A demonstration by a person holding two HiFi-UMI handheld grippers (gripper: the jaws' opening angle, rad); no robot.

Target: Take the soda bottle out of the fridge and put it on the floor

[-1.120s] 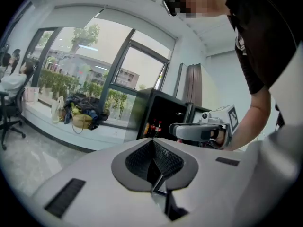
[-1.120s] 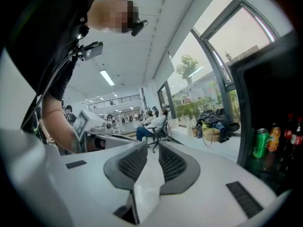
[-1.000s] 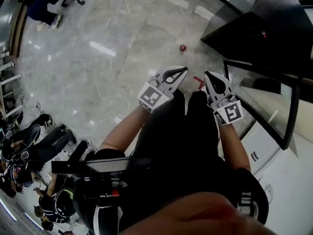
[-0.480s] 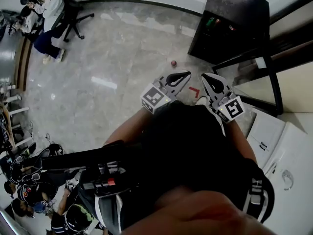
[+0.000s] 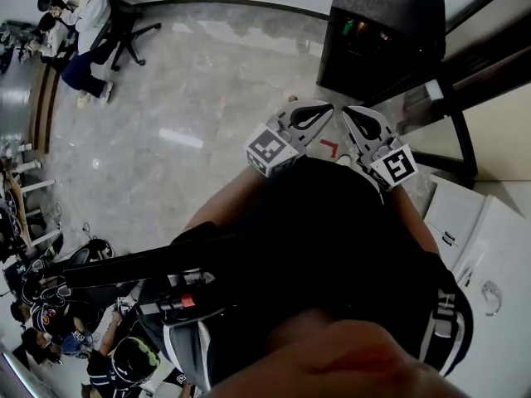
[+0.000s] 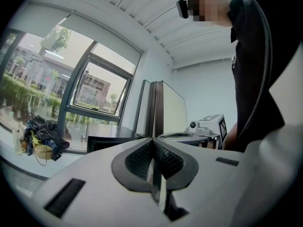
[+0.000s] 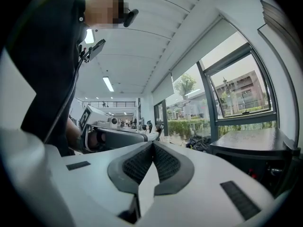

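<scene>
A low black fridge [image 5: 377, 31] stands on the grey floor at the top right of the head view, its front open, with small green and red items [image 5: 353, 27] on its shelf. No soda bottle can be told apart among them. Held side by side in front of the person's dark torso, my left gripper [image 5: 329, 108] and right gripper [image 5: 348, 112] point toward the fridge, a short way from it. Both are shut with nothing between the pads. In the right gripper view the fridge [image 7: 255, 150] fills the lower right; in the left gripper view the fridge [image 6: 111, 138] lies beyond the shut gripper [image 6: 152, 142].
A red tape mark [image 5: 329, 148] lies on the floor under the grippers. A white cabinet [image 5: 469, 222] stands at the right, beside a dark door frame [image 5: 460, 139]. People sit on office chairs [image 5: 87, 19] at the far left. A heap of bags [image 6: 40, 141] lies by the window.
The view has swung toward the fridge, which now shows from the front and closer. Both grippers have moved up the picture toward it and remain shut.
</scene>
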